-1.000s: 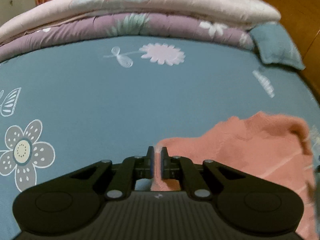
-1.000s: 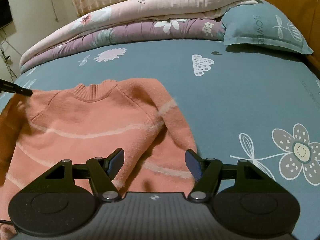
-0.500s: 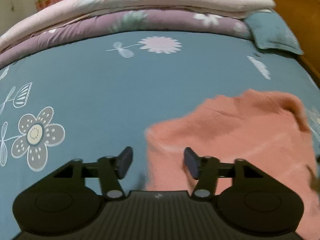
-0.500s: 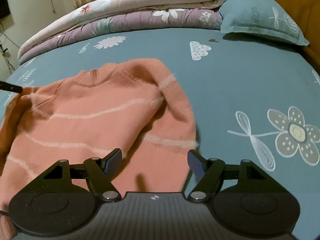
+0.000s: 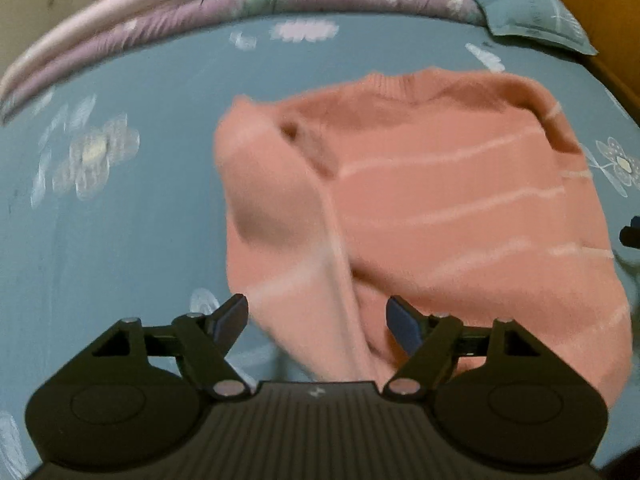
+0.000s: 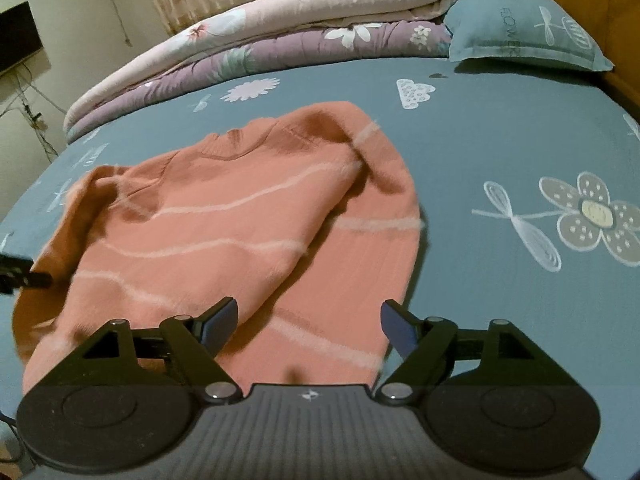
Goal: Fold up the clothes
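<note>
Left wrist view, blurry: my left gripper (image 5: 316, 316) is spread wide, holding nothing, above the near edge of the pink sweater (image 5: 440, 208). The sweater lies on the blue bed sheet (image 5: 132, 232), collar away from me, one sleeve folded in along its left side.

Right wrist view: my right gripper (image 6: 308, 320) is spread too, empty, over the sweater's (image 6: 224, 232) near sleeve. The other sleeve lies folded across the body. Folded quilts (image 6: 304, 28) and a pillow (image 6: 524, 36) sit at the far end of the bed.
</note>
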`<state>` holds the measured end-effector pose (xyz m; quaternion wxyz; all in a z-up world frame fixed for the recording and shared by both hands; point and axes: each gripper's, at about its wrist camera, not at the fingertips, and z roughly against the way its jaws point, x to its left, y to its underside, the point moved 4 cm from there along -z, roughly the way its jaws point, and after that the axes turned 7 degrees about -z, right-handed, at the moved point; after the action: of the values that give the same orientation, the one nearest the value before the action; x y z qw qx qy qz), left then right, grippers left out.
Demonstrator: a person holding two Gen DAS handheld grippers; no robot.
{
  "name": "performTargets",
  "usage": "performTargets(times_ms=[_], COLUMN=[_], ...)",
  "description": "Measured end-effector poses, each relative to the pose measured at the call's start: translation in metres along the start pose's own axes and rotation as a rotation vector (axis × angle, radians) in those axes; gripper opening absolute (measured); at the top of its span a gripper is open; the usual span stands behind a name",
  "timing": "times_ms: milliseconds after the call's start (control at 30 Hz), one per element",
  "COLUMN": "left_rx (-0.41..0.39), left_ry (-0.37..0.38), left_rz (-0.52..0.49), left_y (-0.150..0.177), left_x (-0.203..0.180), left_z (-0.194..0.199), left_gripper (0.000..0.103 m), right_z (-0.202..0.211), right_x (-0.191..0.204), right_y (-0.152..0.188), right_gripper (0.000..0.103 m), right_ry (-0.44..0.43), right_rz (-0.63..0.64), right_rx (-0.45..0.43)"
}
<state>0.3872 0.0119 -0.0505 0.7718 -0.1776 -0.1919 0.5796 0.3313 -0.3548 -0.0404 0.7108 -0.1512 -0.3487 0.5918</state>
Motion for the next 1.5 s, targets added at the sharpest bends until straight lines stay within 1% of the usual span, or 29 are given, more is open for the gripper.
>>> performTargets(times_ms=[67, 200, 333, 367, 533, 833, 967, 1067, 1200, 1400, 1500], left_rx=[0.019, 0.031, 0.043, 0.043, 0.034, 0.027, 0.034, 0.041, 0.055, 0.090, 0.099], left_ry=[-0.010, -0.048, -0.087, -0.098, -0.124, -0.175, -0.234, -0.263, -0.281, -0.289, -0.274], left_rz=[0.019, 0.031, 0.042, 0.048, 0.048, 0.032, 0.046, 0.059, 0.089, 0.101, 0.128], left_y=[0.012, 0.019, 0.026, 0.027, 0.028, 0.029, 0.029, 0.028, 0.026, 0.012, 0.001], left_x=[-0.006, 0.000, 0.008, 0.013, 0.038, 0.079, 0.113, 0.141, 0.175, 0.216, 0.235], left_z=[-0.002, -0.004, -0.007, -0.006, -0.006, -0.013, -0.014, -0.015, -0.023, -0.049, -0.061], left_gripper=[0.077, 0.077, 0.077, 0.078, 0.078, 0.078, 0.078, 0.078, 0.078, 0.078, 0.078], right_z=[0.003, 0.010, 0.016, 0.018, 0.020, 0.018, 0.015, 0.012, 0.009, 0.009, 0.009], right_x=[0.003, 0.010, 0.017, 0.018, 0.026, 0.050, 0.059, 0.067, 0.074, 0.081, 0.081], right_y=[0.008, 0.020, 0.024, 0.025, 0.027, 0.028, 0.027, 0.027, 0.026, 0.023, 0.023], right_gripper=[0.083, 0.083, 0.084, 0.084, 0.086, 0.087, 0.087, 0.087, 0.087, 0.087, 0.087], right_ry=[-0.004, -0.008, 0.011, 0.016, 0.040, 0.116, 0.133, 0.144, 0.160, 0.183, 0.197], right_rz=[-0.001, 0.012, 0.035, 0.040, 0.045, 0.091, 0.104, 0.119, 0.134, 0.152, 0.157], right_rx=[0.004, 0.006, -0.006, -0.009, -0.018, -0.021, -0.018, -0.015, -0.011, -0.008, -0.004])
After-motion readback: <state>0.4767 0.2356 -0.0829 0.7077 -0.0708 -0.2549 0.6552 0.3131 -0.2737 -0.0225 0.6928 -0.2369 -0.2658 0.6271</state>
